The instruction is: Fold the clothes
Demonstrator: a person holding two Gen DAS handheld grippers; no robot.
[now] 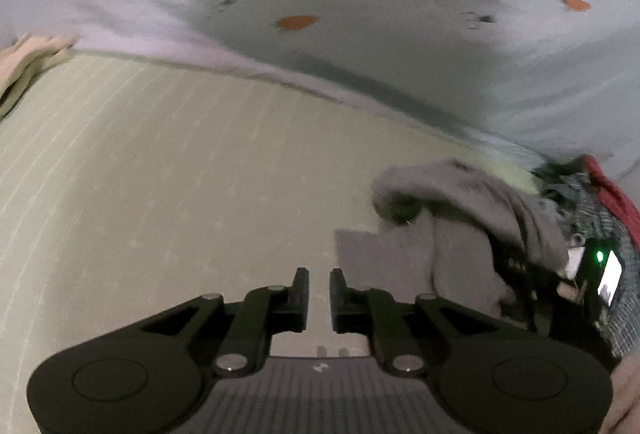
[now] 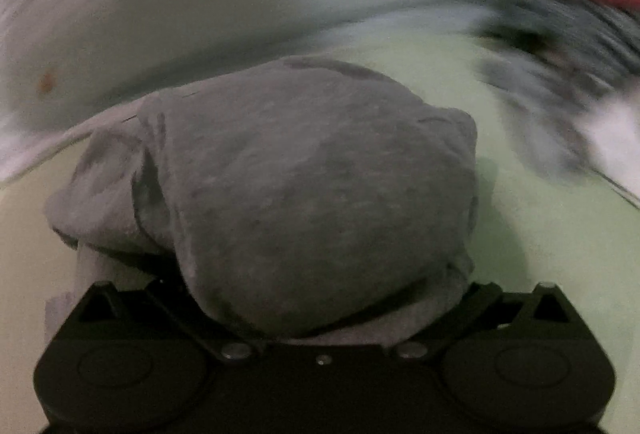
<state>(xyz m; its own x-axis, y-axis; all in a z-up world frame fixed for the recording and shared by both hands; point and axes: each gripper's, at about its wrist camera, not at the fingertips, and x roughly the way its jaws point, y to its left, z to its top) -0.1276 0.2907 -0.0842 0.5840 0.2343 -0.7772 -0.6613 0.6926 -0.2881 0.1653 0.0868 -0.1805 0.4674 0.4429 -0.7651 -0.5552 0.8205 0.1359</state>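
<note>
A grey garment [image 2: 312, 194] is draped in a bundle over my right gripper and hides its fingers, so I cannot see the jaws. In the left wrist view the same grey garment [image 1: 452, 218] hangs over the right gripper at the right, above the pale green bed sheet [image 1: 160, 174]. My left gripper [image 1: 319, 298] is in front of the sheet, just left of the garment's hanging edge. Its jaws stand a narrow gap apart with nothing between them.
A pile of other clothes, grey knit and red [image 1: 612, 202], lies at the right; it also shows blurred in the right wrist view [image 2: 568, 34]. A pale wall with orange spots [image 1: 296, 22] rises behind the bed. A beige cloth [image 1: 24, 62] lies at the far left.
</note>
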